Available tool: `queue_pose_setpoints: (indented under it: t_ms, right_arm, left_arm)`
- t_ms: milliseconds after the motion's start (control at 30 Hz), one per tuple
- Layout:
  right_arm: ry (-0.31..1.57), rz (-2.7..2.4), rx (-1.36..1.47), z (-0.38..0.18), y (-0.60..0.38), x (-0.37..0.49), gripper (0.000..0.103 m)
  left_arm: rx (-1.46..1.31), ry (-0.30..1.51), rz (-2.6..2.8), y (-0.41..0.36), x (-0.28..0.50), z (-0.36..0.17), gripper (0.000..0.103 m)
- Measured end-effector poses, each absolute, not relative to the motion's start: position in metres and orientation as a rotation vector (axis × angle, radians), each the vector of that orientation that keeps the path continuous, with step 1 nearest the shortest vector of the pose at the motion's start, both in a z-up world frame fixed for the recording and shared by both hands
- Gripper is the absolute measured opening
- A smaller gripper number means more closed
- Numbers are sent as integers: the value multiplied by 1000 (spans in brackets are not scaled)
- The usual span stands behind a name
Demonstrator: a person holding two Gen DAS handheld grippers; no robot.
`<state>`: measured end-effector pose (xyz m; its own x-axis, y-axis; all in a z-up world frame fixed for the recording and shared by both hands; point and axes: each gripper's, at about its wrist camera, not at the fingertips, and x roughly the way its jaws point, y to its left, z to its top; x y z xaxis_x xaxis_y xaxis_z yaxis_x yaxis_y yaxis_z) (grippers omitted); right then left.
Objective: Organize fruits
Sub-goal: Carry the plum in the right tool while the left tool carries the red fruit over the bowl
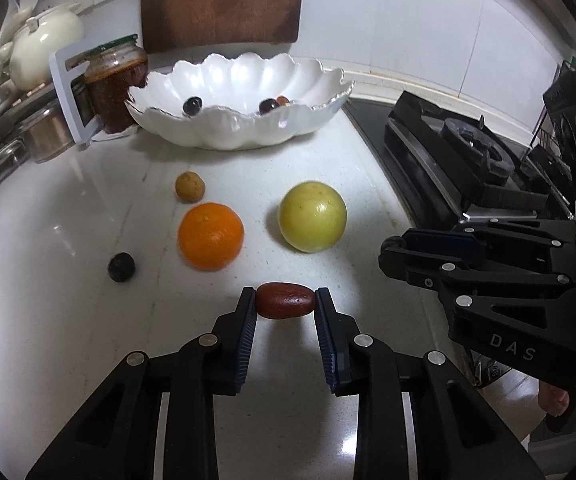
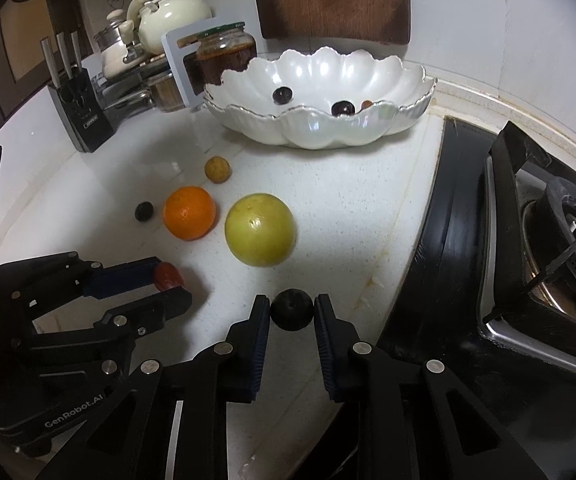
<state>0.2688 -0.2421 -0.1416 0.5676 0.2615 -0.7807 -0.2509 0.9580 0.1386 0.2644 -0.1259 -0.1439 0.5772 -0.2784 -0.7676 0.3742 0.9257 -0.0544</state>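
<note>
Left gripper (image 1: 286, 300): nearest the bowl's front side, fingers closed to the width of a red date (image 1: 285, 301), which they clamp end to end above the counter (image 1: 68, 320).
Right gripper (image 2: 291, 310): fingers narrowed onto a dark round fruit (image 2: 291, 315), pinched at its sides.
Loose dark fruit (image 1: 121, 267): on the counter, well in front of the bowl and to its left.
Orange (image 1: 211, 236): in front of the bowl, between the loose dark fruit and the yellow-green fruit.
Yellow-green fruit (image 1: 312, 216): in front of the bowl, right of the orange, apart from it.
Small tan fruit (image 1: 190, 187): just behind the orange, nearer the bowl.
Bowl (image 1: 240, 128): white, scalloped; holds two dark fruits (image 1: 192, 106) and a small reddish one (image 1: 283, 101).
Jar (image 1: 116, 84): just left of the bowl.
Stove (image 1: 467, 168): right of the bowl.
Wooden board (image 1: 222, 0): behind the bowl, at the wall.
</note>
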Motion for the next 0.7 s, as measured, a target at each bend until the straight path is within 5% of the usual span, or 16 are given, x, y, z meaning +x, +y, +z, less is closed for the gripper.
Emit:
queue_pose_setpoints:
  t_ms: [700]
  right_arm:
    - [778,249,32,-90,-228,256,25]
  left_arm:
    - [96,742,-362,-101,263,-92,30]
